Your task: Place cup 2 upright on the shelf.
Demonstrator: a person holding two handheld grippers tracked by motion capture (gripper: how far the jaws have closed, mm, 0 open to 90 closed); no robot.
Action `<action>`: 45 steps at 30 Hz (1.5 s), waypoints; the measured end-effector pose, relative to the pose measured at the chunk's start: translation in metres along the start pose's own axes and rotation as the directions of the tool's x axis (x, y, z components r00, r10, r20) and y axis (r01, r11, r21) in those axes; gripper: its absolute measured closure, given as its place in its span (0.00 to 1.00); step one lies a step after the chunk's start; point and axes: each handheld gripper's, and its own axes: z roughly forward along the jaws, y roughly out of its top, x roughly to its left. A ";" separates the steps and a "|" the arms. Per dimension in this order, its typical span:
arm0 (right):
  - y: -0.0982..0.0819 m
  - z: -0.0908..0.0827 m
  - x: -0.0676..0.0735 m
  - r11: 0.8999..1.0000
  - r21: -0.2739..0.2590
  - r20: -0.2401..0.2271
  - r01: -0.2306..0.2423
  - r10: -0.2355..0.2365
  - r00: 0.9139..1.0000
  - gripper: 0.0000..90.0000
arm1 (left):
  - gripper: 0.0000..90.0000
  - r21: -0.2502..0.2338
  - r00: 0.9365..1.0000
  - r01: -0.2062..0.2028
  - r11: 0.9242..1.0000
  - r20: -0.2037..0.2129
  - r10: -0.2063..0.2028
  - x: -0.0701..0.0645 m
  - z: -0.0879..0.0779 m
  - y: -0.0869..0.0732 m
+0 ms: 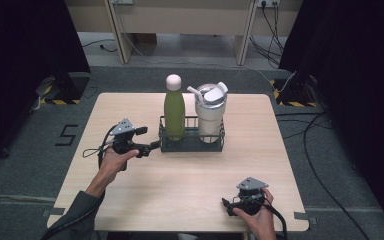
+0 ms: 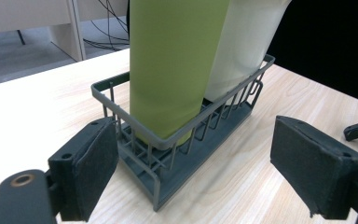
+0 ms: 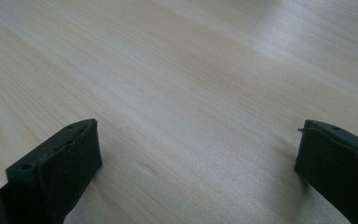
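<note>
A pale wood-grain counter [image 1: 180,175] carries a dark grey wire basket [image 1: 192,142] near its far middle. Inside the basket stand two drink vessels side by side and touching: an olive-green bottle with a cream rounded cap [image 1: 174,107] in the left end, upright, and a cream tumbler with a clear flip lid and straw [image 1: 210,112] in the right end. No brand, label or lettering can be read on either vessel; in the left gripper view the green wall [image 2: 172,70] and the cream wall [image 2: 247,46] are plain.

The left hand-held gripper [image 1: 152,139], held in the person's left hand [image 1: 111,162], sits just beside the basket's left end with its jaws spread wide, one to each side of the basket's near corner [image 2: 156,196], apart from the wire.

The right hand-held gripper [image 1: 226,204], held in the right hand [image 1: 260,217], lies low at the counter's near right edge, well apart from the basket. Its jaws are spread too, with bare wood [image 3: 191,107] between them.

On the grey floor left of the counter a black taped mark reads "5" [image 1: 66,135].
</note>
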 end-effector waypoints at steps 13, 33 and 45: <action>0.000 0.000 0.000 1.000 0.001 0.000 -0.003 0.003 1.000 0.00 | 0.17 0.003 1.000 0.016 1.000 -0.009 -0.016 0.002 -0.006 -0.016; 0.000 0.000 0.000 1.000 0.001 0.000 -0.003 0.003 1.000 0.00 | 0.17 -0.005 0.999 0.036 0.999 0.009 -0.036 -0.003 -0.019 -0.036; 0.000 0.000 0.000 1.000 0.000 0.000 -0.004 0.004 1.000 0.00 | 0.17 0.013 0.999 0.032 0.999 0.014 -0.032 -0.006 -0.022 -0.043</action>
